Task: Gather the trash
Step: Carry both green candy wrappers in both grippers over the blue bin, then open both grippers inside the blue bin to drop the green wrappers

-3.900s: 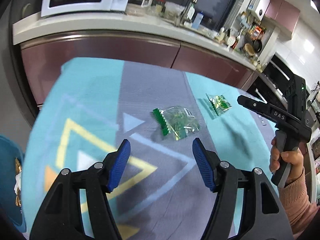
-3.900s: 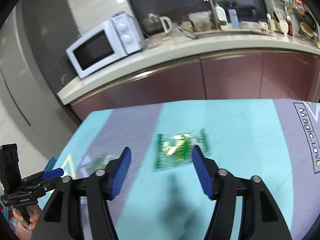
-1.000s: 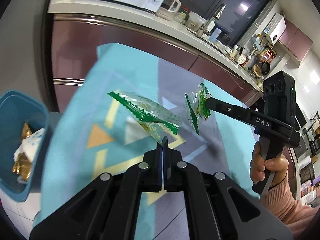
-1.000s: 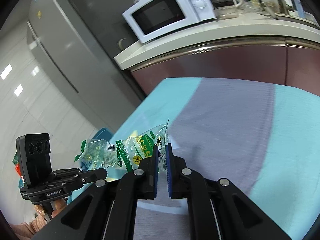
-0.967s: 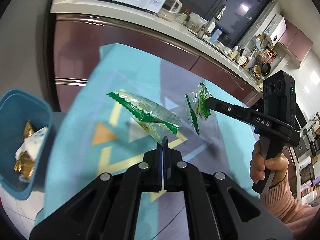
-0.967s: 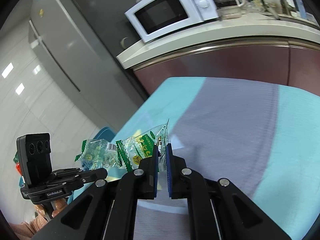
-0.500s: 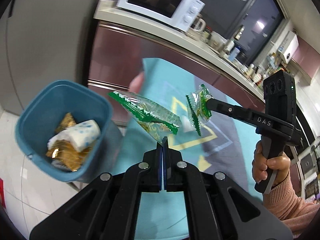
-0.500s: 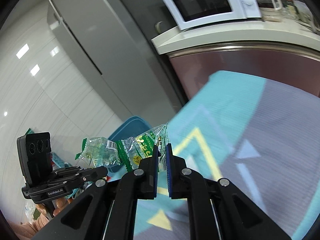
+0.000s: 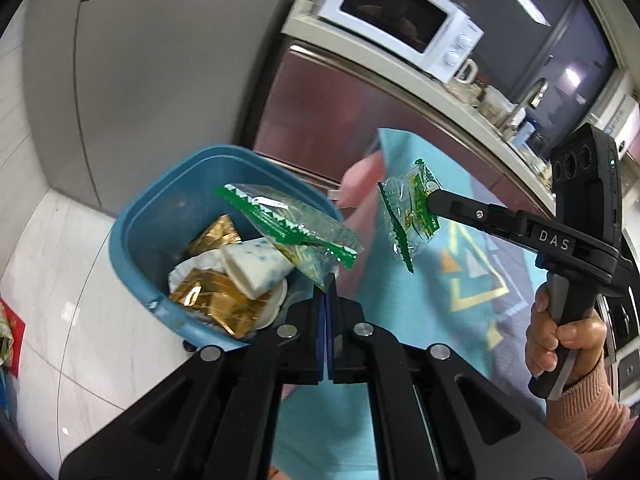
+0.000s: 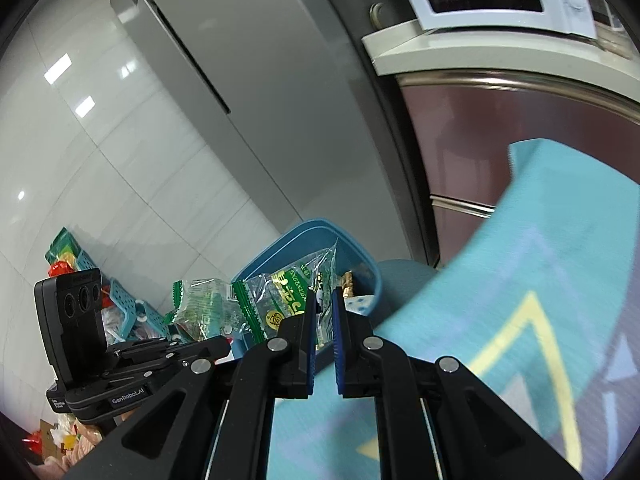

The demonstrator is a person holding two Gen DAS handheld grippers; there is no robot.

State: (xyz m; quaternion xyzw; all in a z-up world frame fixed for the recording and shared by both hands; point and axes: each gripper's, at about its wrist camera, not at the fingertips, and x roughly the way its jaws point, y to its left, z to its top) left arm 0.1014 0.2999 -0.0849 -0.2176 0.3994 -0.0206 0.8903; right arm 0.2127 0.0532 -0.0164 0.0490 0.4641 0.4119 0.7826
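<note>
Currently, left tongs (image 9: pixel 326 292) clenched on one corner of a clear crinkled plastic snack wrapper with green serrated edges (image 9: pixel 288 232), held in the air over the near right rim of the blue plastic waste bin (image 9: pixel 132 240), which stands on the floor and holds gold foil and white paper scraps. Right tongs (image 10: pixel 325 312) pinched on a second, similar green-and-clear wrapper (image 10: pixel 286 300), hanging right of the bin over the edge of the turquoise patterned cloth-covered surface (image 9: pixel 472 280). Both wrappers judged feather-light, limp and slippery, liable to flutter on release; best gripped at a sealed edge or corner, as now.
</note>
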